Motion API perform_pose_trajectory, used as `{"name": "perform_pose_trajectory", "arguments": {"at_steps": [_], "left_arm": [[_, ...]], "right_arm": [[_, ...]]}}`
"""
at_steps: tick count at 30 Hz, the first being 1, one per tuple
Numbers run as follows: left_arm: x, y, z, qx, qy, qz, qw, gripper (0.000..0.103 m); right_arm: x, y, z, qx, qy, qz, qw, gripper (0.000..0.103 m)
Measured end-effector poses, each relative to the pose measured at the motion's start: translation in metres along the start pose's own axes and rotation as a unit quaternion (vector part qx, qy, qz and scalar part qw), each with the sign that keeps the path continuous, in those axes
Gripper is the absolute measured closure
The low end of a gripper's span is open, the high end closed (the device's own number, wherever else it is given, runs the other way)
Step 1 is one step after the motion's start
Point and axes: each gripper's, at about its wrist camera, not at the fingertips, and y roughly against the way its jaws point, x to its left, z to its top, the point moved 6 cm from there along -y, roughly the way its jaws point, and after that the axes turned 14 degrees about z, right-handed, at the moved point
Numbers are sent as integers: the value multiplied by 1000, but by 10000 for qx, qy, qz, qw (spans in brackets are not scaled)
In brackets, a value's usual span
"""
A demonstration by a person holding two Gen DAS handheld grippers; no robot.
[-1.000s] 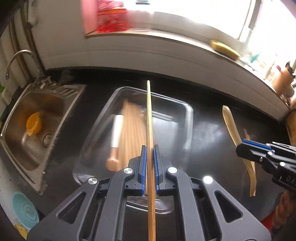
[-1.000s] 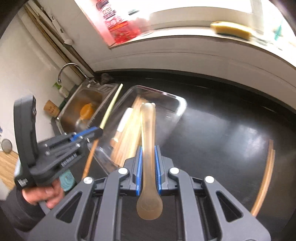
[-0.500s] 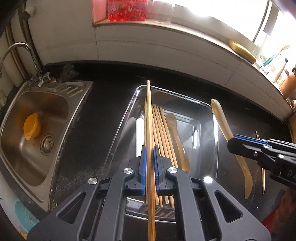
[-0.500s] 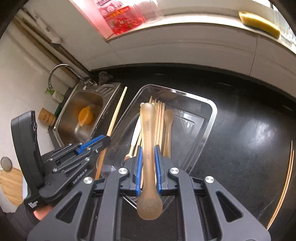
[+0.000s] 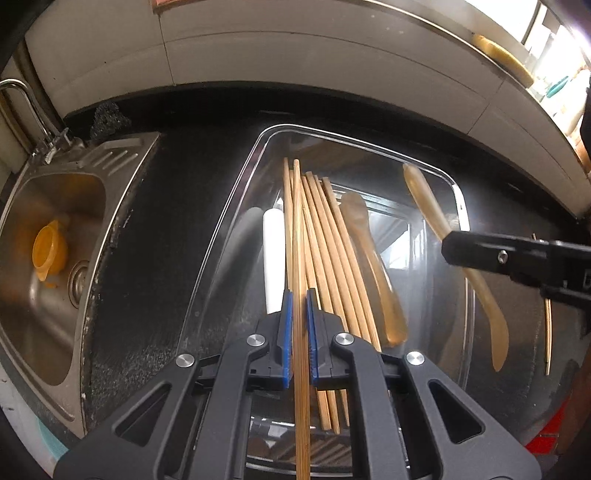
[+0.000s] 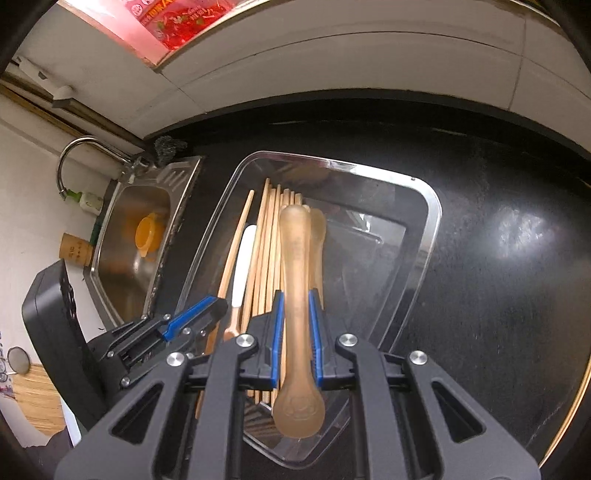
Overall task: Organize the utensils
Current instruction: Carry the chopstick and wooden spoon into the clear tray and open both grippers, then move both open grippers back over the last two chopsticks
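Observation:
A clear plastic tray [image 5: 236, 192] on the black counter holds several wooden chopsticks [image 5: 332, 240], a white-handled utensil [image 5: 274, 254] and an amber spoon [image 5: 373, 266]. My left gripper [image 5: 299, 325] is shut on a single chopstick [image 5: 297, 229] that hangs lengthwise over the tray's left half. In the right wrist view my right gripper [image 6: 295, 321] is shut on a second translucent amber spoon [image 6: 293, 251], bowl end towards the camera, above the chopsticks [image 6: 269, 236]. The left gripper [image 6: 207, 314] shows there at the tray's left rim; the right gripper [image 5: 448, 247] shows over its right side.
A steel sink [image 5: 55, 288] with an orange cup [image 5: 50, 251] lies left of the tray, its faucet [image 6: 85, 147] behind. Two loose chopsticks [image 5: 548, 332] lie on the counter to the right. A white tiled wall and a sill with red packaging [image 6: 177, 22] bound the back.
Both grippers have sunk towards the tray, which now fills more of each view. The right gripper with its spoon has moved from beside the tray to over it.

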Motion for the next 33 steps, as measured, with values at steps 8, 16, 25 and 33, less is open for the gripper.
{"name": "perform_pose_trajectory", "arguments": {"at_steps": [8, 16, 25, 33], "left_arm": [[-2, -14, -1, 164, -39, 92, 9998, 92], [12, 13, -1, -186, 341, 163, 9991, 6], [12, 36, -6, -340, 437, 266, 9981, 6], [-24, 61, -15, -597, 331, 332, 9971, 6]], "right_arm": [[-6, -15, 16, 170, 50, -16, 9998, 88], [-14, 32, 33, -477, -152, 288, 9983, 21], [-15, 61, 23, -668, -108, 431, 9968, 21], [-38, 107, -9, -901, -86, 370, 9952, 21]]}}
